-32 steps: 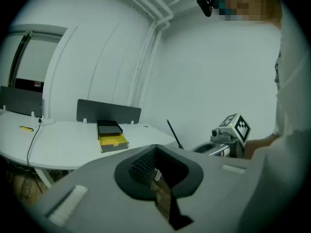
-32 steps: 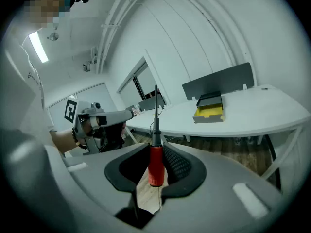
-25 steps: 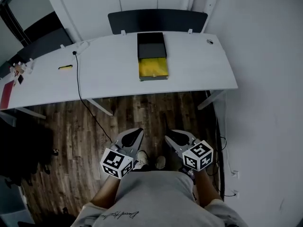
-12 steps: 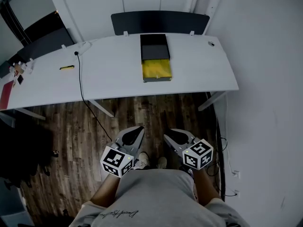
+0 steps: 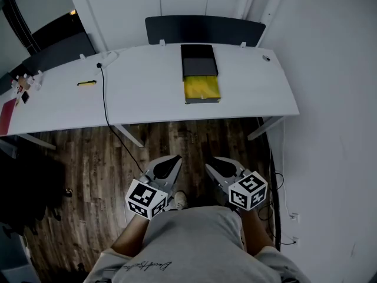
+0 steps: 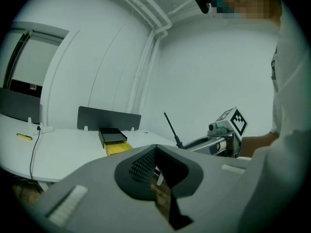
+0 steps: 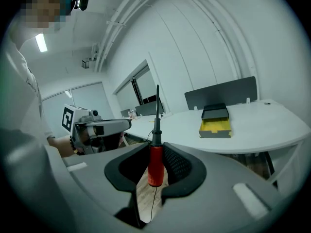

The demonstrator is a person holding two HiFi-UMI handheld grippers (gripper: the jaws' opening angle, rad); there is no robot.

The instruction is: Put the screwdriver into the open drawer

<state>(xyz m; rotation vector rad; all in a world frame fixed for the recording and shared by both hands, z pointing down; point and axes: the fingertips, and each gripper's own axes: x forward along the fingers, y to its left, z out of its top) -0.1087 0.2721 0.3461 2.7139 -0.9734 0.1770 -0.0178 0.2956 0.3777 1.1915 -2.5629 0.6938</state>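
The screwdriver [image 7: 155,163] has a red handle and a thin black shaft that points up. My right gripper [image 7: 156,147] is shut on its handle; the shaft also shows in the left gripper view [image 6: 171,127]. In the head view the right gripper [image 5: 219,168] and the left gripper [image 5: 168,167] hang side by side over the wooden floor, close to the person's body. The left gripper [image 6: 155,148] has its tips together with nothing between them. Far ahead on the white table [image 5: 141,99] stands a black drawer box [image 5: 198,61] with its yellow drawer [image 5: 202,89] pulled open toward me.
A black cable [image 5: 105,93] runs across the table's left part and down to the floor. A small yellow and black item [image 5: 86,83] lies left of it. A dark panel [image 5: 203,28] stands behind the table, a white wall [image 5: 330,128] on the right.
Both grippers have moved a little forward toward the table. The table and the drawer box have slid down and right in the head view. The grip on the screwdriver is unchanged.
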